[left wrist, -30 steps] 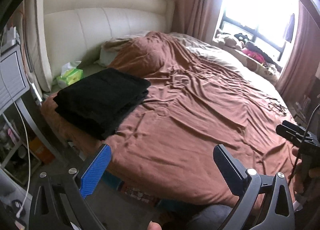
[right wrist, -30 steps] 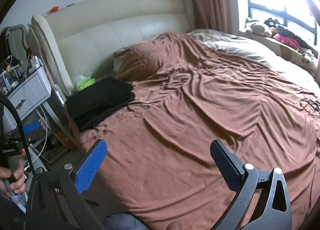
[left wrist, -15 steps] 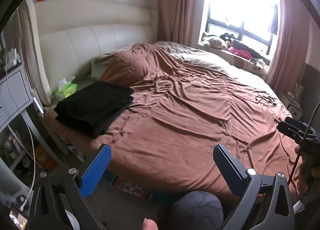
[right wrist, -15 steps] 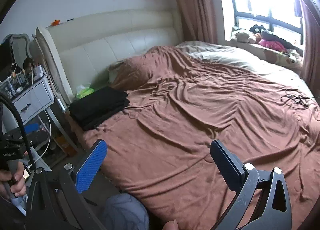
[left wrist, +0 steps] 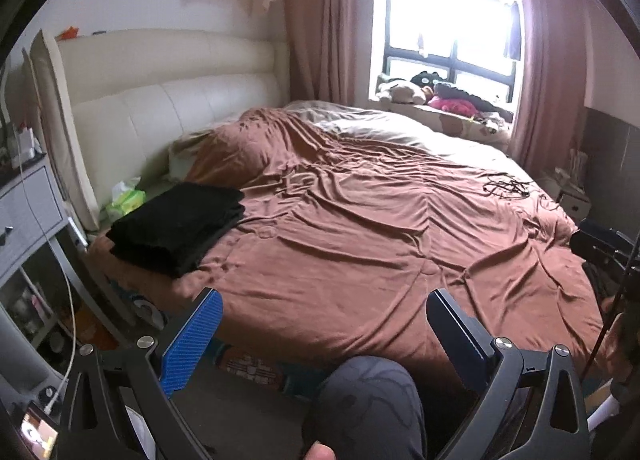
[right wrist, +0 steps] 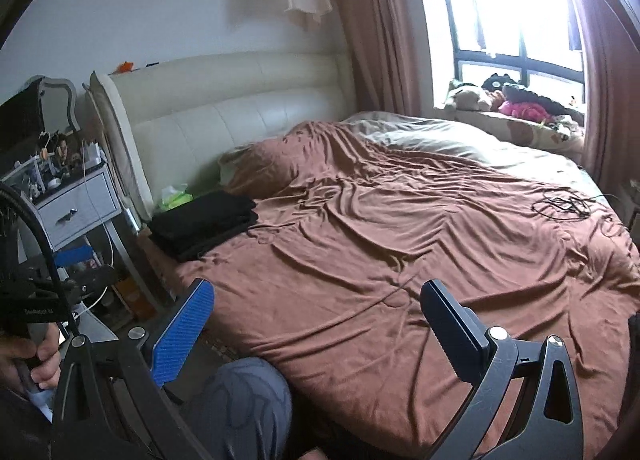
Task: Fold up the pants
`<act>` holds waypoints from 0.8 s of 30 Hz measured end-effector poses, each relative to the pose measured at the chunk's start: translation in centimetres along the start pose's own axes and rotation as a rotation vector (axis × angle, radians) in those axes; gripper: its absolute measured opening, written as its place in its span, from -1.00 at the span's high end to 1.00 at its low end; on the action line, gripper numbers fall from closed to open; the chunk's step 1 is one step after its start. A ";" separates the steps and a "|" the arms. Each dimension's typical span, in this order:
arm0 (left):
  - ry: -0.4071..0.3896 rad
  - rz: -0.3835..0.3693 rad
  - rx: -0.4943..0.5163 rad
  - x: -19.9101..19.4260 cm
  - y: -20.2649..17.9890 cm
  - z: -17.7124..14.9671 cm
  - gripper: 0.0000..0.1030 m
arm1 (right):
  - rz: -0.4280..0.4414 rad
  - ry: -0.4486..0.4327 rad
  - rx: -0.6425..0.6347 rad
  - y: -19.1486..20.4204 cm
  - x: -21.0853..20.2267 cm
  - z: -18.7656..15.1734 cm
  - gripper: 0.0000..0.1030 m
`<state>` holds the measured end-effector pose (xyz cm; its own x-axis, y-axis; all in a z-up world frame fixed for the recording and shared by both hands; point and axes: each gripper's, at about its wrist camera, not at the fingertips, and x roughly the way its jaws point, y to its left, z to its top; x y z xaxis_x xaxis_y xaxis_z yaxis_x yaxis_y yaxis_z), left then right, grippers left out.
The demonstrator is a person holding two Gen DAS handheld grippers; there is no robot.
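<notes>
The black pants [left wrist: 180, 228] lie folded in a neat stack on the near left corner of the brown bedspread [left wrist: 380, 244], beside the headboard; the stack also shows in the right wrist view [right wrist: 206, 224]. My left gripper [left wrist: 324, 302] is open and empty, held off the bed's near edge, well back from the stack. My right gripper [right wrist: 316, 294] is open and empty too, over the bed's near edge. The left gripper also shows at the left of the right wrist view [right wrist: 72, 260].
A grey nightstand [right wrist: 76, 204] with clutter stands left of the bed. A green tissue pack [left wrist: 124, 198] lies by the white headboard [left wrist: 168, 108]. A black cable [left wrist: 506, 188] lies on the far right of the bed. My knee [left wrist: 368, 400] is below the grippers.
Both grippers have pulled back and up from the bed, so the folded pants look smaller and farther away. Both stayed open and empty.
</notes>
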<state>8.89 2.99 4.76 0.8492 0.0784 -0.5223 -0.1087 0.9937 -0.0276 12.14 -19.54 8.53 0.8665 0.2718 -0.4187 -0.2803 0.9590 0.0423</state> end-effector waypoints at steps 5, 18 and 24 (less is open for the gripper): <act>-0.031 -0.040 0.017 -1.9 -1.2 -1.1 -0.99 | -0.041 -0.024 0.005 0.3 -2.3 -1.8 -1.00; -0.102 -0.092 0.054 -6.3 -3.8 -4.0 -0.99 | -0.115 -0.062 -0.038 3.5 -8.2 -5.7 -1.00; -0.153 -0.109 0.045 -8.5 -3.8 -5.3 -0.99 | -0.140 -0.090 -0.024 4.1 -9.6 -7.2 -1.00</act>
<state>-0.67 -1.90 4.79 0.9237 -0.0224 -0.3826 0.0088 0.9993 -0.0373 -0.32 -18.76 6.25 0.9311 0.1428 -0.3357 -0.1632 0.9860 -0.0333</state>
